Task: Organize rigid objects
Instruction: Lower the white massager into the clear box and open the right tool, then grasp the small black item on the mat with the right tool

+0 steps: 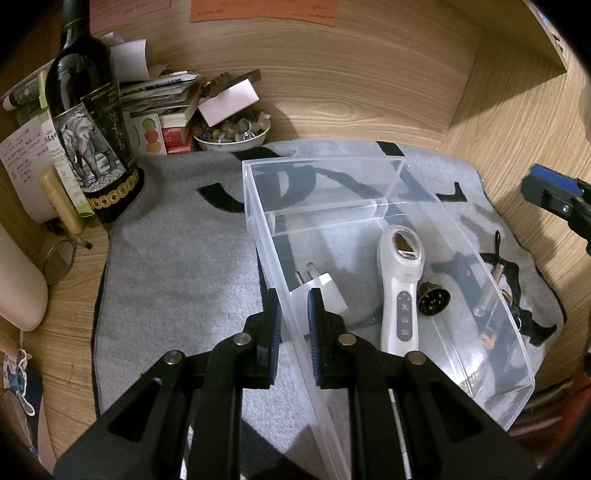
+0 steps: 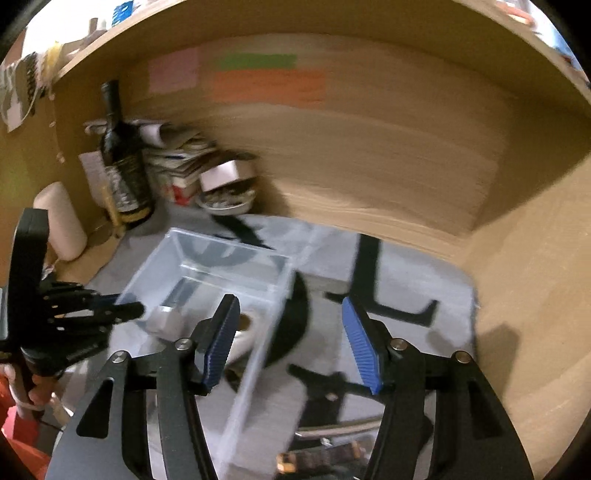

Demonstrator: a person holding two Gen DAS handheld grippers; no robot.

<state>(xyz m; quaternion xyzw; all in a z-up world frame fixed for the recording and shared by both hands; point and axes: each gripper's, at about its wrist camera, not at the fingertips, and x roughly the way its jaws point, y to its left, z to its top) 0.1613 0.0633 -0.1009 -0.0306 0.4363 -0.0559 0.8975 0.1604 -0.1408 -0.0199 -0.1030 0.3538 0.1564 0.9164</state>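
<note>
Wood-grain alcove, fuzzy grey mat point(image 1: 177, 266), left gripper point(image 1: 295, 317) fingers pinching clear plastic box point(image 1: 258, 206) wall, right gripper point(image 2: 291, 343) fingers wide, empty.

We are seeing the left gripper point(image 1: 294, 314) showing black angular linkage arms with silver pivot pins at lower centre. We are seeing the right gripper point(image 2: 291, 339) wearing ribbed blue pads on matching black arms.

No word is reading clearly. The wine bottle point(image 1: 86, 122) is showing an elephant drawing and gold script too small to make out; handwriting on the paper note point(image 1: 23, 153) and orange sticky note point(image 1: 264, 11) is staying illegible.
</note>
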